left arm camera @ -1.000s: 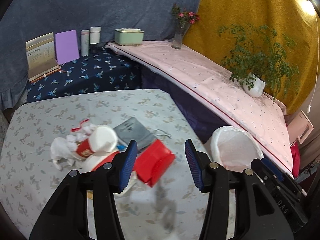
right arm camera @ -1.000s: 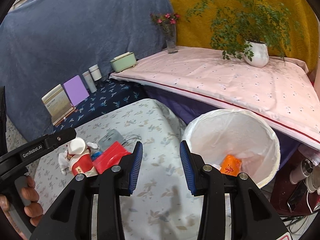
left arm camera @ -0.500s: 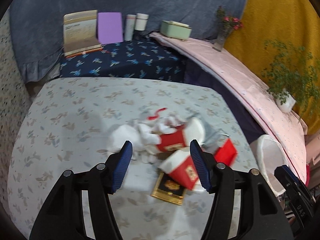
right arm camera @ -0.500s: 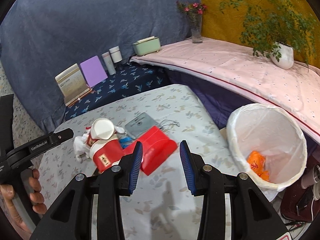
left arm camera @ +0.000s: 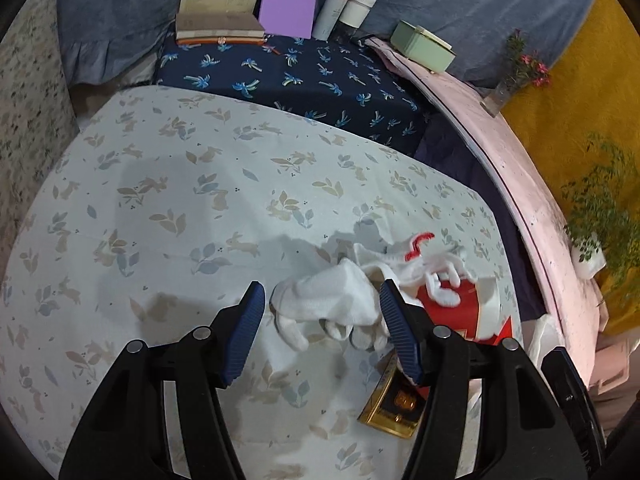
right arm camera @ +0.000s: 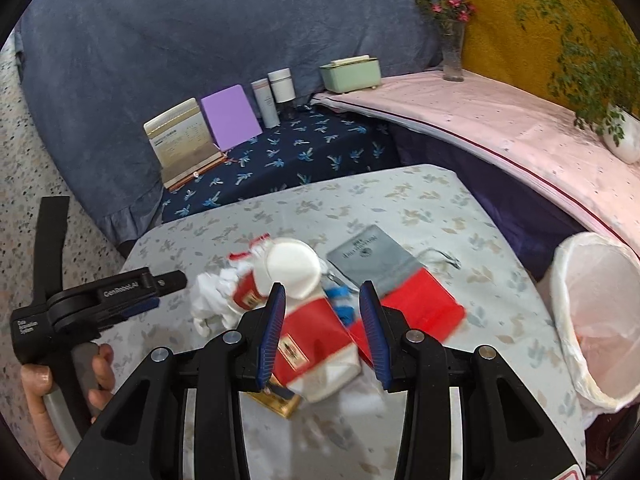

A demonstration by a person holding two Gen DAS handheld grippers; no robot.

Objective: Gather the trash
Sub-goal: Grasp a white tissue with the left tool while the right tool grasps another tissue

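Observation:
A pile of trash lies on the leaf-print table (left arm camera: 168, 200). In it are a white glove (left arm camera: 328, 304), red-and-white paper cups (right arm camera: 312, 344), a red packet (right arm camera: 420, 312), a grey pouch (right arm camera: 372, 256) and a gold-edged box (left arm camera: 396, 408). My left gripper (left arm camera: 320, 292) is open and low over the pile. The glove lies between its fingers, with a small gap at the left pad. My right gripper (right arm camera: 323, 292) is open above a cup that lies on its side. The left gripper (right arm camera: 160, 292), held by a hand, shows at the left of the right wrist view.
A bin with a white liner (right arm camera: 596, 312) stands off the table's right edge, below a pink-covered shelf (right arm camera: 500, 120). The shelf carries a potted plant (right arm camera: 620, 136), a vase (right arm camera: 452, 56) and a green box (right arm camera: 352, 74). Books (left arm camera: 220, 4) and bottles (left arm camera: 344, 12) stand at the back.
Both views have swung left, away from the bin and onto the trash pile. My left gripper has opened wider and dropped around the white glove. The right gripper now hangs over the cups.

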